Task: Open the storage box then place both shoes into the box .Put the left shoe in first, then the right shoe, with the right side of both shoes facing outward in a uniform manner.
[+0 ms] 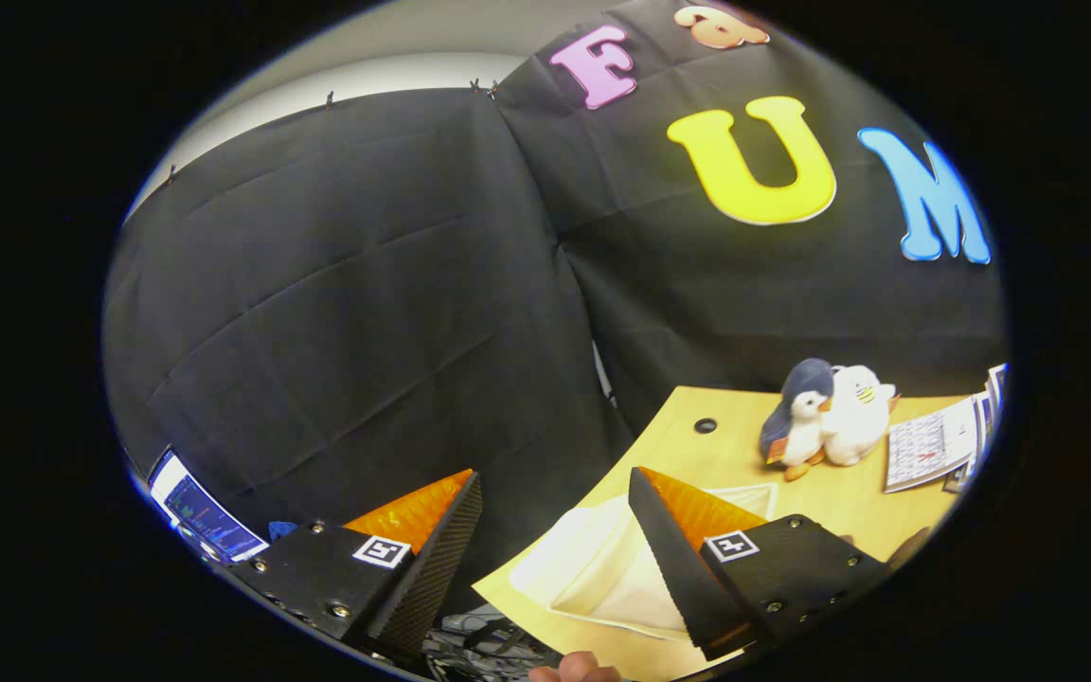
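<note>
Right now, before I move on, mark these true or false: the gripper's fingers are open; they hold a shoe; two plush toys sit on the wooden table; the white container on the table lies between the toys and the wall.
1. The gripper has its fingers open. True: they stand apart with nothing between them.
2. The fingers hold a shoe. False: they grip nothing.
3. Two plush toys sit on the wooden table. True: they sit side by side, touching.
4. The white container lies between the toys and the wall. False: it lies nearer the fingers than the toys.
</note>
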A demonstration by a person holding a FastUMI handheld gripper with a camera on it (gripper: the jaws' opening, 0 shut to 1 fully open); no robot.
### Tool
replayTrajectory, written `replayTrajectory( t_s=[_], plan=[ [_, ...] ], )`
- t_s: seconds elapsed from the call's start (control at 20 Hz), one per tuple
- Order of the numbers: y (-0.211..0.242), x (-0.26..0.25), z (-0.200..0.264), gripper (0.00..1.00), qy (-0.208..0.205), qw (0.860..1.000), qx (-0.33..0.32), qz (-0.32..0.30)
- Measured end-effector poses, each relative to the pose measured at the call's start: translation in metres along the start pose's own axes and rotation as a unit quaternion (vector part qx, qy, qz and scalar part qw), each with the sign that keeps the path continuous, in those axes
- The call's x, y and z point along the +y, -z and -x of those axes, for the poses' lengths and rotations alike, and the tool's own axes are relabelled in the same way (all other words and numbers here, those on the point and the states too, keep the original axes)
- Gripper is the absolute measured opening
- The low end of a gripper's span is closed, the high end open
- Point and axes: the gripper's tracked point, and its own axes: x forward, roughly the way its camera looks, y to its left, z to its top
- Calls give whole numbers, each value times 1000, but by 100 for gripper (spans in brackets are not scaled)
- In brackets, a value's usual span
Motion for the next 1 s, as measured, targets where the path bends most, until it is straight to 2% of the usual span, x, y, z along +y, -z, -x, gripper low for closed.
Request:
replayTrajectory(
  t_s=[0.35,0.7,1.0],
  plan=[
    [6,-88,67,98,69,997,-27,23],
    [58,-180,100,98,142,990,19,-1],
    [125,-243,107,98,178,979,94,-28]
  ],
)
